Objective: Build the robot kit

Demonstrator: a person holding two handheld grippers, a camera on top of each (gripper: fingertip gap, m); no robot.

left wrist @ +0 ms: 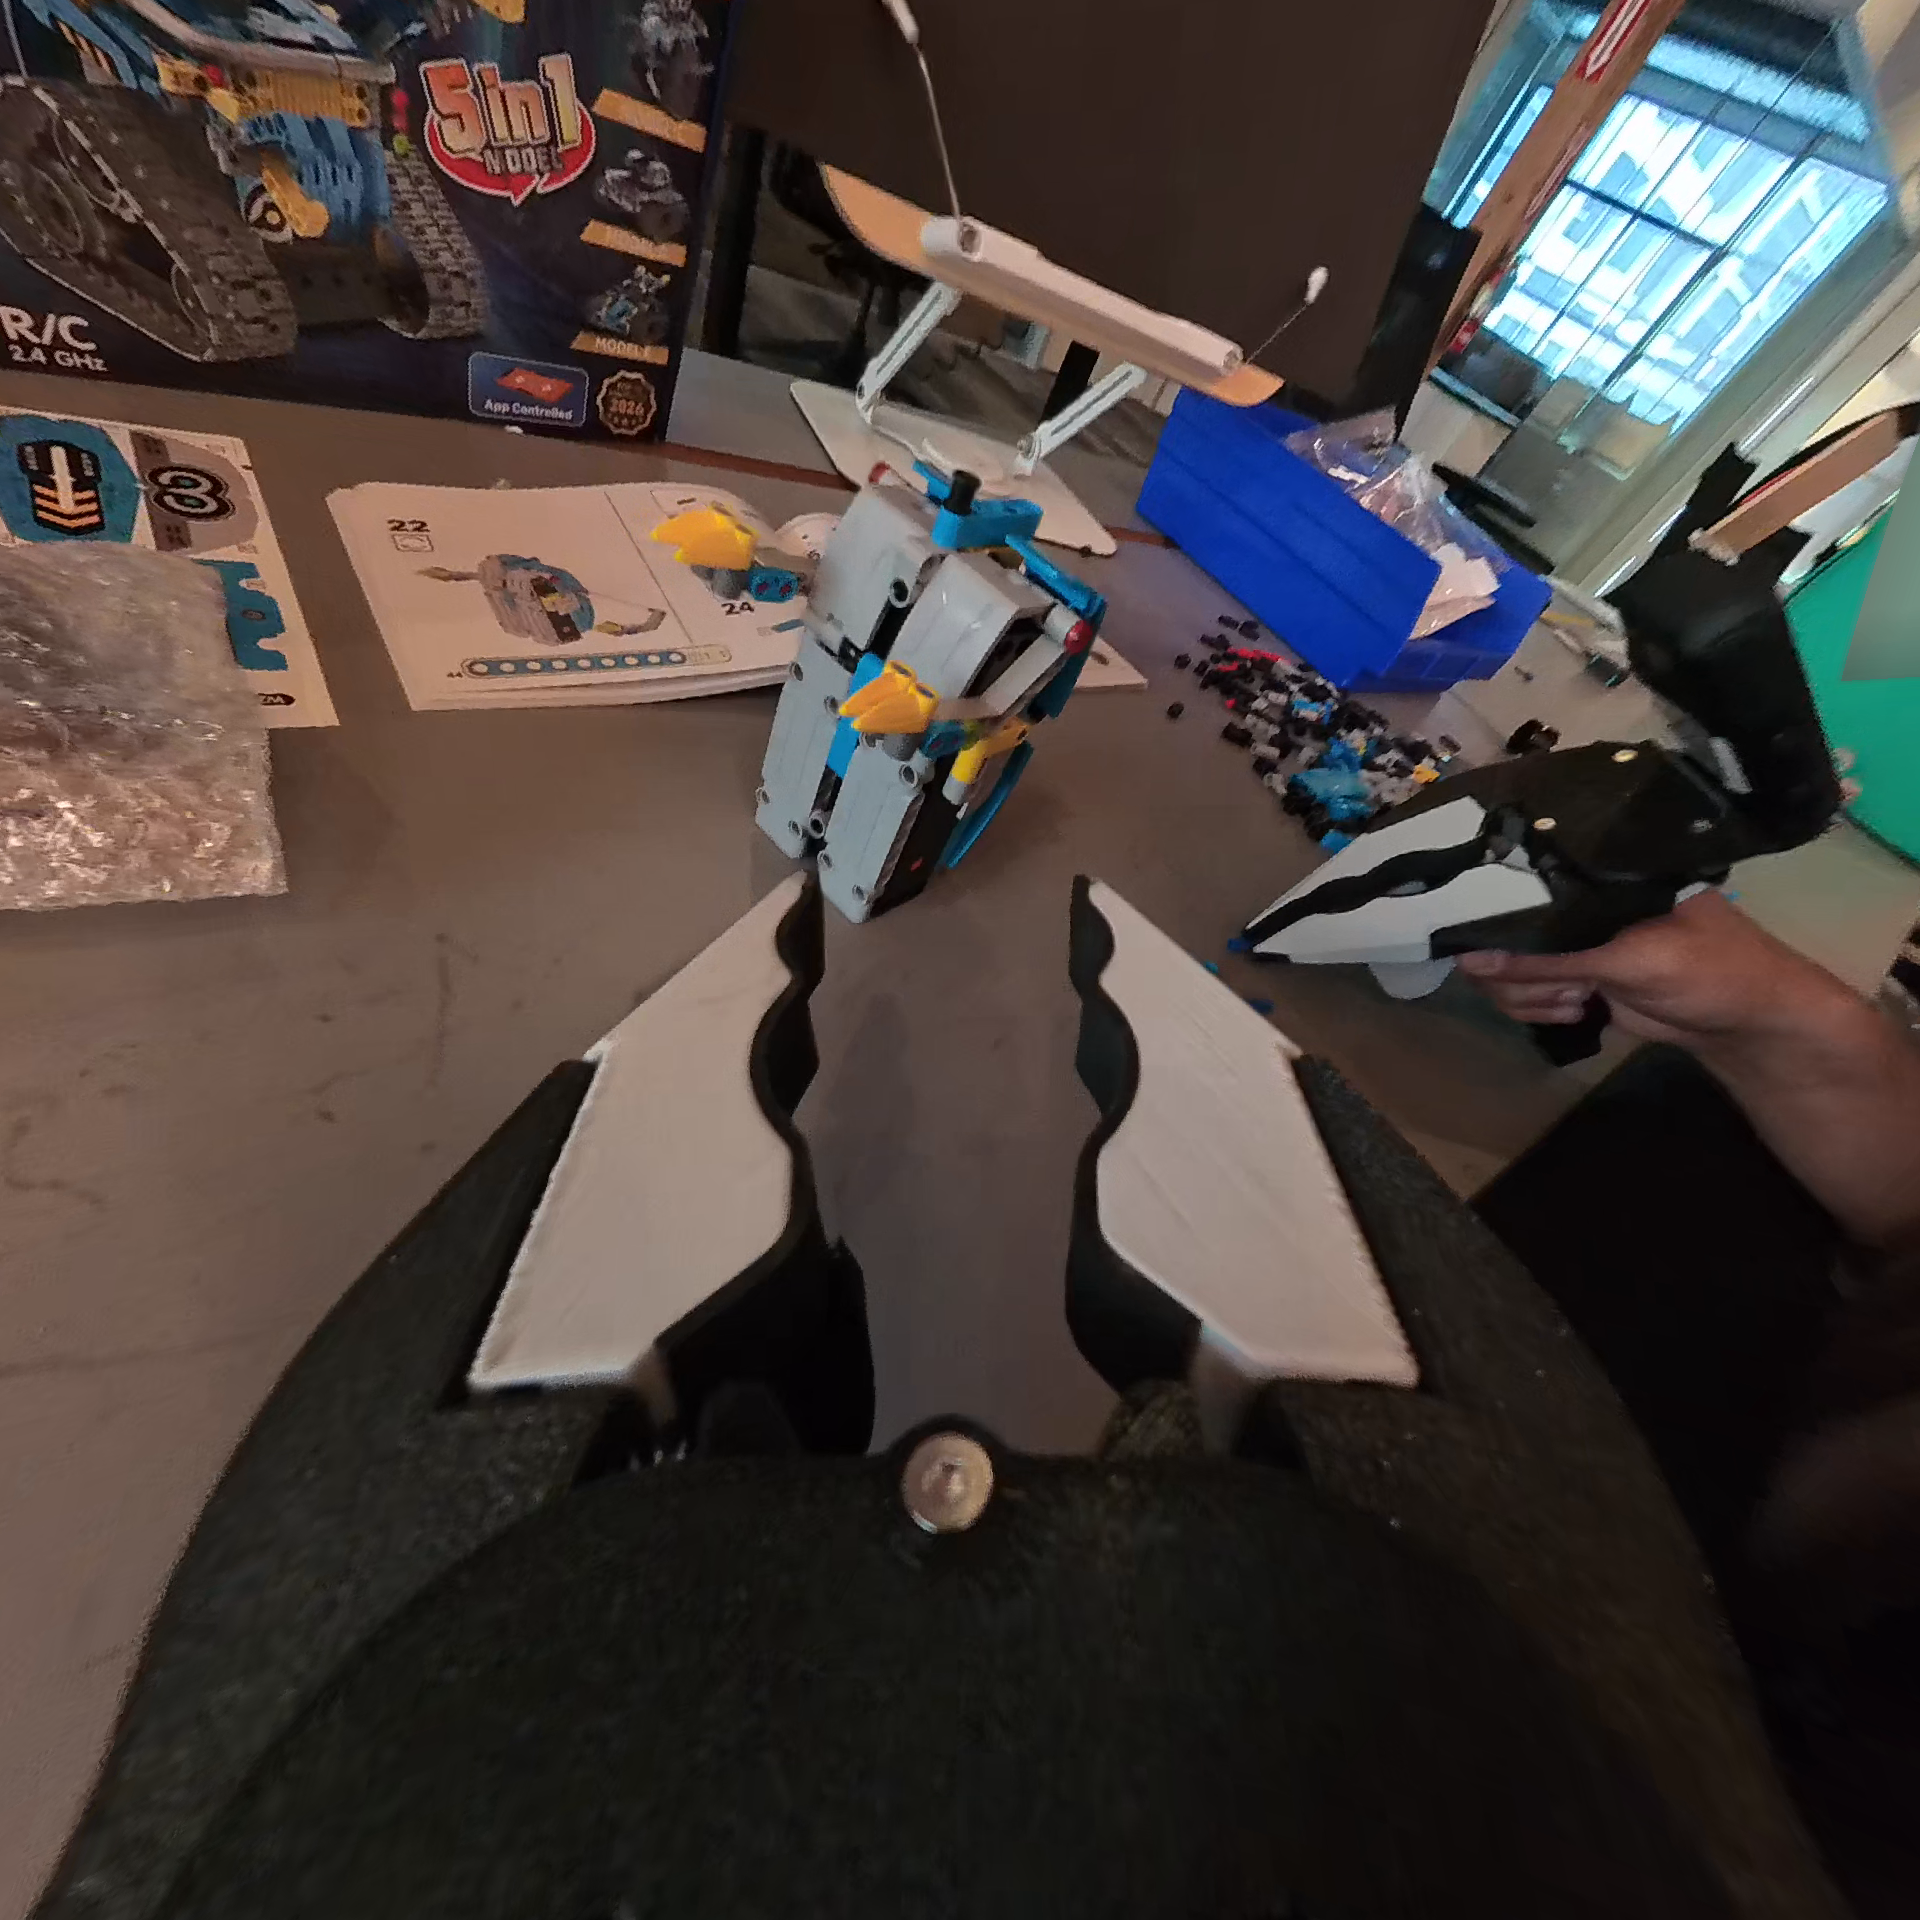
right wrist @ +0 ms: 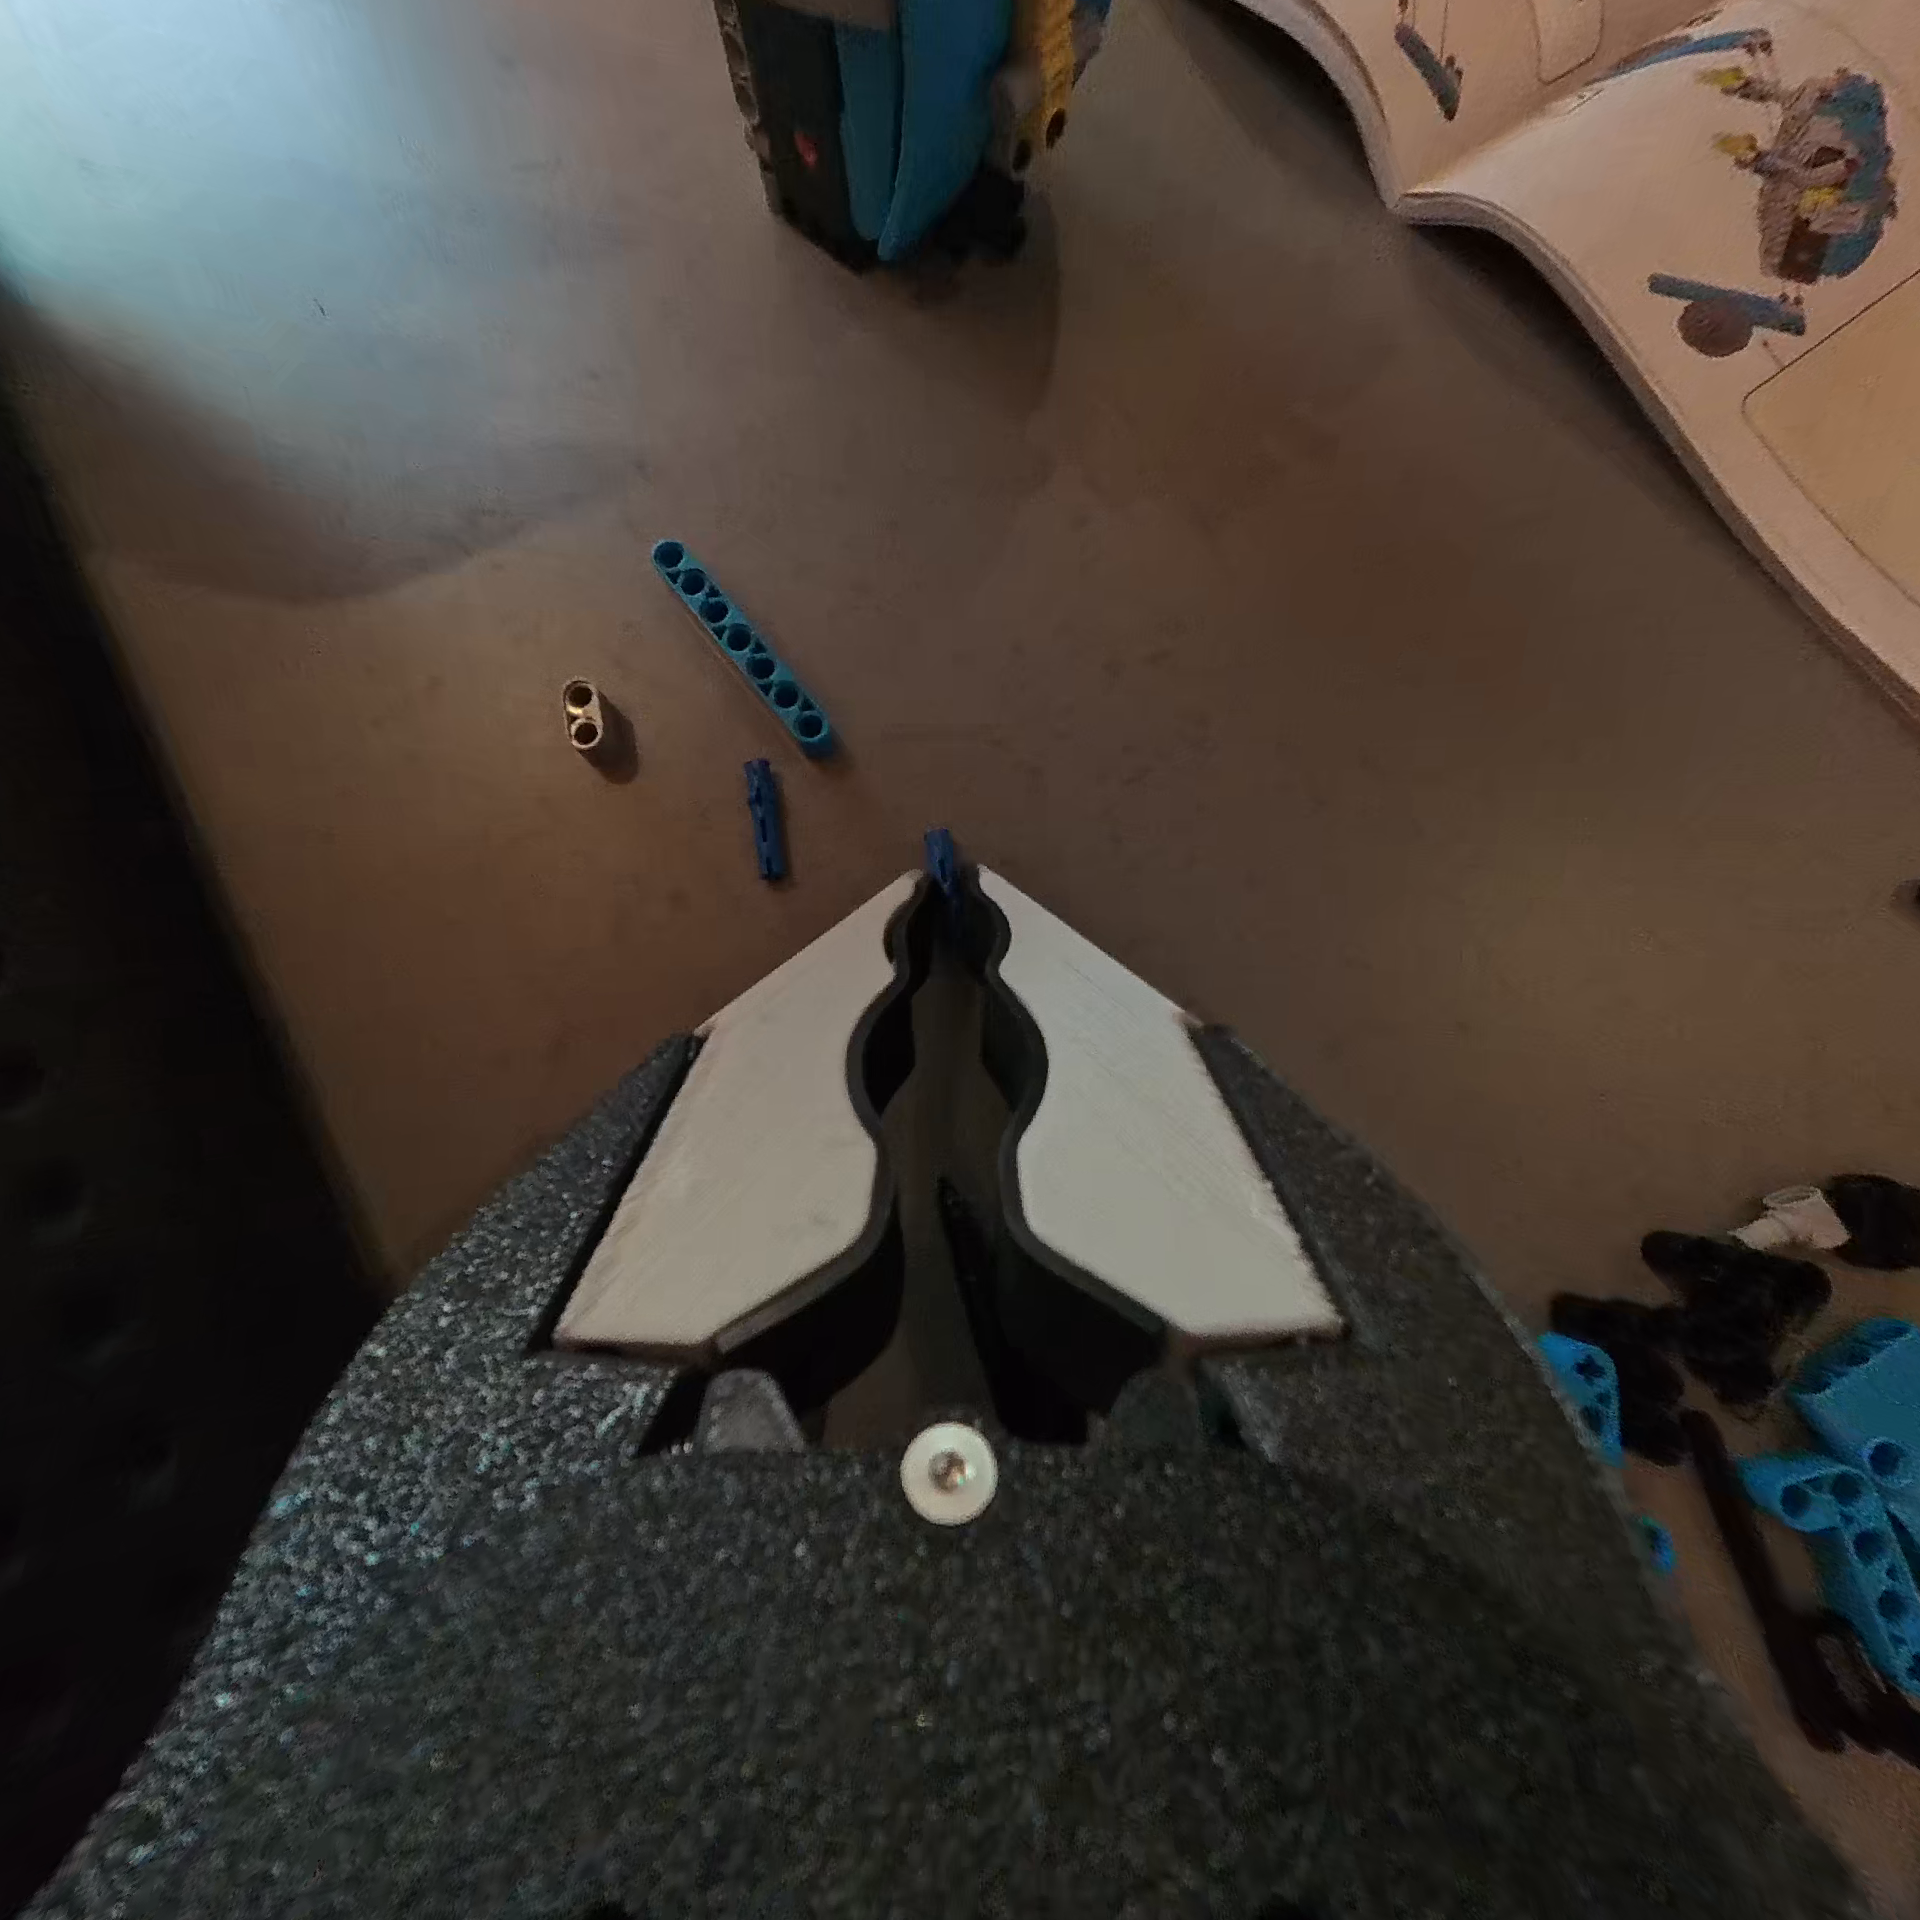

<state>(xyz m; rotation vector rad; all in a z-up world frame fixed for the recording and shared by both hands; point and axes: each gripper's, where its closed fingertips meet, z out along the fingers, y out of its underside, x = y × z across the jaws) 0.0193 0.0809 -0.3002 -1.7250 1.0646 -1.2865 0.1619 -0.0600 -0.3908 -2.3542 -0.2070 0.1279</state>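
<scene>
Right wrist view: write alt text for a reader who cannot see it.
The right gripper is shut on a dark blue pin just above a brown table. A second blue pin, a light blue beam and a tan connector lie ahead to its left.

An open office or lab workspace, set up for assembling a toy building kit. A grey table (left wrist: 520,1039) carries the kit's box (left wrist: 343,197) at its far left edge, an open instruction booklet (left wrist: 582,603), a sticker sheet (left wrist: 125,488), a half-built model (left wrist: 904,707) and a heap of loose parts (left wrist: 1320,727). A blue parts bin (left wrist: 1299,561) sits toward the far right edge. Behind stand a dark partition (left wrist: 1143,125) and tall glazed windows (left wrist: 1683,239).
</scene>
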